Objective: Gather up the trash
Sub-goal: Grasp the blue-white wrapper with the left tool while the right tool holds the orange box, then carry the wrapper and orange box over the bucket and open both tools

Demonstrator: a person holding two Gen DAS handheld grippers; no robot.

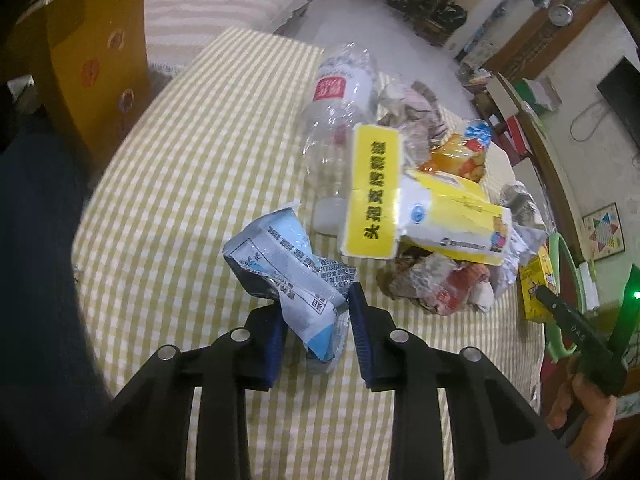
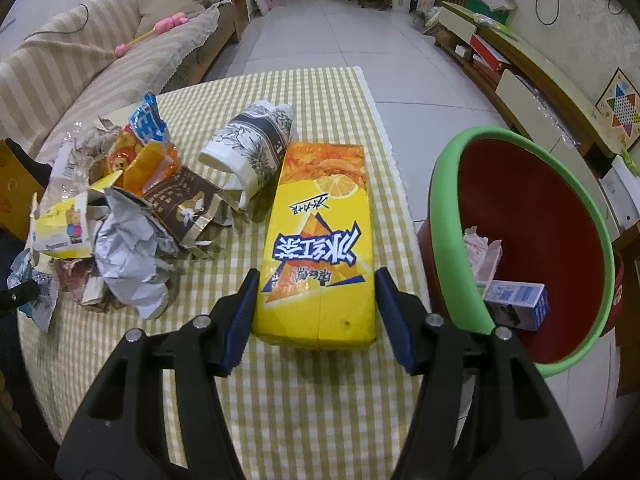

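Far left: cardboard box (image 1: pixel 96 72) standing past the table's edge, checked tablecloth (image 1: pixel 192 168) bare on that side, plenty of room to swing. Left gripper (image 1: pixel 316 320) clamped on a crumpled blue-and-white wrapper (image 1: pixel 288 276), blue pads pinching it low so the loose upper end flares above the fingers. Looks lifted a little off the cloth, though hard to be sure.

Moving right: clear plastic bottle (image 1: pixel 340 120) lying on its side, a yellow-and-white box (image 1: pixel 400 208) tilted over it, then the main heap of crumpled paper and torn packets (image 2: pixel 132 216), touching and overlapping, probably easiest to take from the outside in. A paper cup (image 2: pixel 252 152) on its side, leaning against the next item.

Centre-right: right gripper (image 2: pixel 316 308) closed on the near end of a yellow drink carton (image 2: pixel 320 240), fingers against its two long sides. Gripped at the end, so the far end may droop once lifted.

Far right: tablecloth edge close beside the carton, then the red bin with green rim (image 2: pixel 448 184) just off the table, mouth tilted this way, a small carton and scraps already inside. Short, unobstructed swing for the right hand; left hand needs to cross over the heap.
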